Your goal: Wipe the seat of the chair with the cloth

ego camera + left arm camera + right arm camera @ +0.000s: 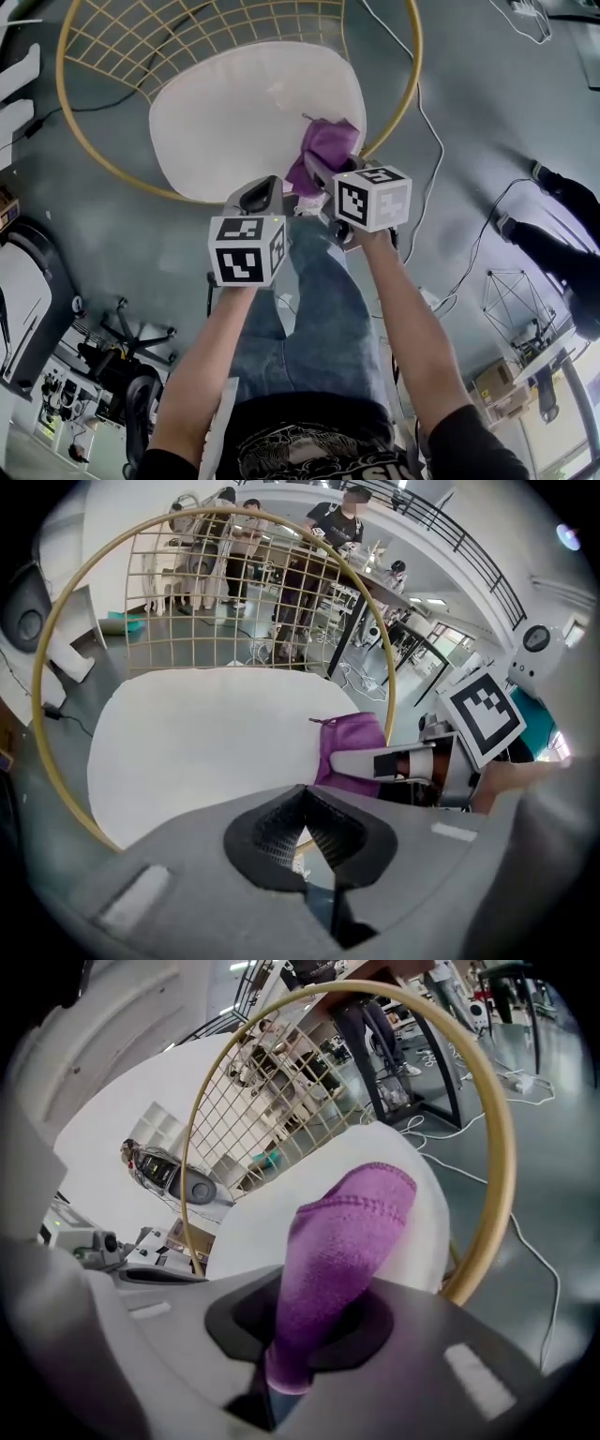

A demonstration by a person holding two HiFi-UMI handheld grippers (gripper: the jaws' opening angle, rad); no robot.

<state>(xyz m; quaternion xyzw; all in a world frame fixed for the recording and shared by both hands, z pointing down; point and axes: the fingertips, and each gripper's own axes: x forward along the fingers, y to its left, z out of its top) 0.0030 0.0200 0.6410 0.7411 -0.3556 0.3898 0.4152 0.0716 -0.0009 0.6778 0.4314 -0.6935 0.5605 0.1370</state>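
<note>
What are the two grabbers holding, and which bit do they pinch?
The right gripper holds the purple cloth, pinching one bunched-up end; the rest sticks out over the chair seat. The left gripper is shut on nothing.

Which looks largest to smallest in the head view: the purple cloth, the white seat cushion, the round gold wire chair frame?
1. round gold wire chair frame
2. white seat cushion
3. purple cloth, gripped in the jaws of the right gripper and partly hidden by it

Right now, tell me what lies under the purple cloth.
The white seat lies under the purple cloth clamped in the right tool. The patch directly beneath the cloth is covered.
</note>
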